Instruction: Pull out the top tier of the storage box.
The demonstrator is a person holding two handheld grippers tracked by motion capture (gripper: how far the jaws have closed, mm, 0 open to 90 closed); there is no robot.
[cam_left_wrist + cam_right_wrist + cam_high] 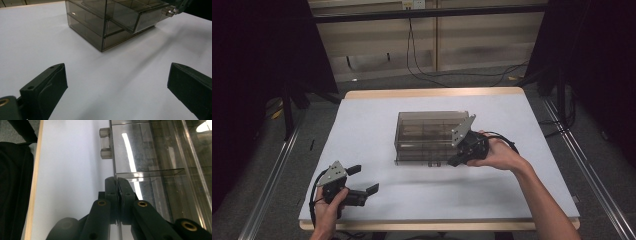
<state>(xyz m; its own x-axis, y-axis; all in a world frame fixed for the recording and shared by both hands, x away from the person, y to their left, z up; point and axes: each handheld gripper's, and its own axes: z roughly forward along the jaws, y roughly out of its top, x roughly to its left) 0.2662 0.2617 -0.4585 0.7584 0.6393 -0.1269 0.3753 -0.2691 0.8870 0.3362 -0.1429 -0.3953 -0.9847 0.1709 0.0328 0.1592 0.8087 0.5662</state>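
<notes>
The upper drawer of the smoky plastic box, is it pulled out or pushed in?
Partly pulled out: in the left gripper view the upper drawer juts past the box front. The right gripper is shut at its front.

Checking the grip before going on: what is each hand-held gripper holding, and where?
Right hand-held gripper pinches a drawer handle on the clear drawer box; left hand-held gripper holds nothing.

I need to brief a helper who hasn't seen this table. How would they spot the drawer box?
On the white table, look just right of the middle. The drawer box is smoky clear plastic, with one drawer slid partly out; nothing else stands on the table.
</notes>
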